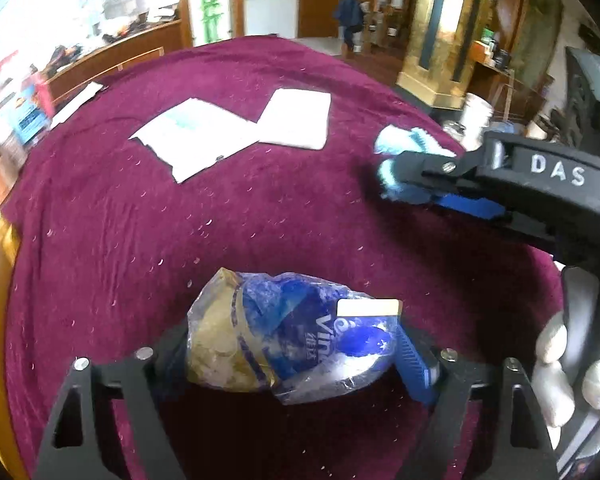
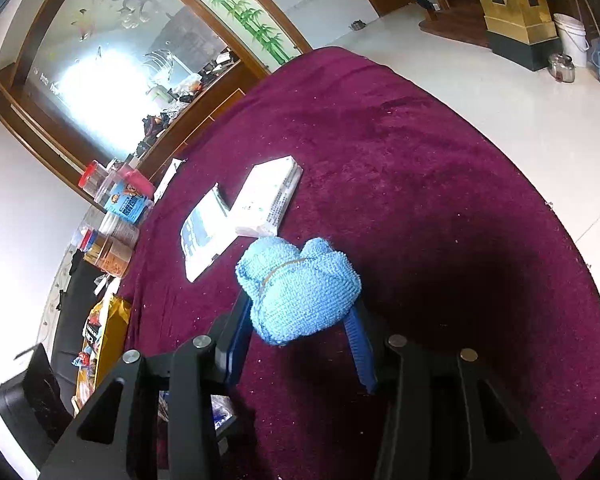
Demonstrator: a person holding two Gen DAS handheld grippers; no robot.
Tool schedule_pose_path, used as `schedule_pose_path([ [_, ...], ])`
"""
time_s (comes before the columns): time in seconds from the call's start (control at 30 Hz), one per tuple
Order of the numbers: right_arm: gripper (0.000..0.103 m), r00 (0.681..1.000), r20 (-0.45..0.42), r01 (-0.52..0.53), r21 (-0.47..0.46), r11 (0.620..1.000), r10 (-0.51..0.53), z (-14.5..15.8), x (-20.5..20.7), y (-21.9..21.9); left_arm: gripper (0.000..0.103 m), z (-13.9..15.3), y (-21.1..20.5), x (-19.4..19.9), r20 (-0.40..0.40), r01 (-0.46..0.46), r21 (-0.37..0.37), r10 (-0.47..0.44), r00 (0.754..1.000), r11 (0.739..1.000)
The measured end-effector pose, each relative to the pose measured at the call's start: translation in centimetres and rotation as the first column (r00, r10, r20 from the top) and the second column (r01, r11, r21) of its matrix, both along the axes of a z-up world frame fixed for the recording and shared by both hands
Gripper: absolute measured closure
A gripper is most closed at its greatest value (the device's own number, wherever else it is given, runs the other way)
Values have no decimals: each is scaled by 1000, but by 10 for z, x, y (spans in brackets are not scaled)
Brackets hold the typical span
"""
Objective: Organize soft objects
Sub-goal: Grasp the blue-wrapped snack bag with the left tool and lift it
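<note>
A soft tissue pack [image 1: 284,332] in clear blue-and-gold wrap sits between the fingers of my left gripper [image 1: 292,344]. Both sides of the pack touch the pads, and the blue pad [image 1: 416,368] presses its right edge. A light blue knitted towel bundle [image 2: 300,288], tied with a band, is held above the maroon tablecloth [image 2: 440,220] by my right gripper [image 2: 300,312], which is shut on it. In the left wrist view the right gripper [image 1: 412,176] comes in from the right with the blue towel [image 1: 400,140] at its tip.
A white flat pack [image 1: 296,120] and a white booklet [image 1: 196,136] lie side by side at the far middle of the round table. Jars and snack tubs [image 2: 124,196] crowd the left edge. A white-gloved hand [image 1: 560,360] holds the right gripper's handle. A person [image 1: 350,16] stands far behind.
</note>
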State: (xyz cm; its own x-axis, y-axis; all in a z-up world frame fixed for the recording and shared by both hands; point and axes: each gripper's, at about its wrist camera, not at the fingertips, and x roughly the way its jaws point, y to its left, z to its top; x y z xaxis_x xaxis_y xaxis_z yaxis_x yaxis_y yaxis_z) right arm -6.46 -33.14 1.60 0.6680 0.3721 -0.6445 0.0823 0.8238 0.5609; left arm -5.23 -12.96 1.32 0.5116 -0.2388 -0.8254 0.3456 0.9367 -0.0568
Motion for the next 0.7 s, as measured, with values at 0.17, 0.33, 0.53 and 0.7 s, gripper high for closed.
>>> schedule_pose_path([
  [0.17, 59, 1000, -2, 0, -8, 1000, 0, -1, 0, 1, 18, 4, 9, 4, -8, 19, -66, -20, 1000, 998],
  [0.33, 59, 1000, -4, -5, -25, 1000, 5, -1, 1, 4, 18, 11, 21, -4, 5, 7, -90, -6, 1000, 996],
  [0.53, 59, 1000, -16, 1, -50, 999, -1, -2, 2, 6, 18, 28, 28, -32, 77, 21, -39, -18, 997, 999],
  [0.7, 59, 1000, -21, 10, -72, 997, -11, -3, 2, 8, 18, 40, 48, -52, 110, 6, -31, -3, 994, 999],
])
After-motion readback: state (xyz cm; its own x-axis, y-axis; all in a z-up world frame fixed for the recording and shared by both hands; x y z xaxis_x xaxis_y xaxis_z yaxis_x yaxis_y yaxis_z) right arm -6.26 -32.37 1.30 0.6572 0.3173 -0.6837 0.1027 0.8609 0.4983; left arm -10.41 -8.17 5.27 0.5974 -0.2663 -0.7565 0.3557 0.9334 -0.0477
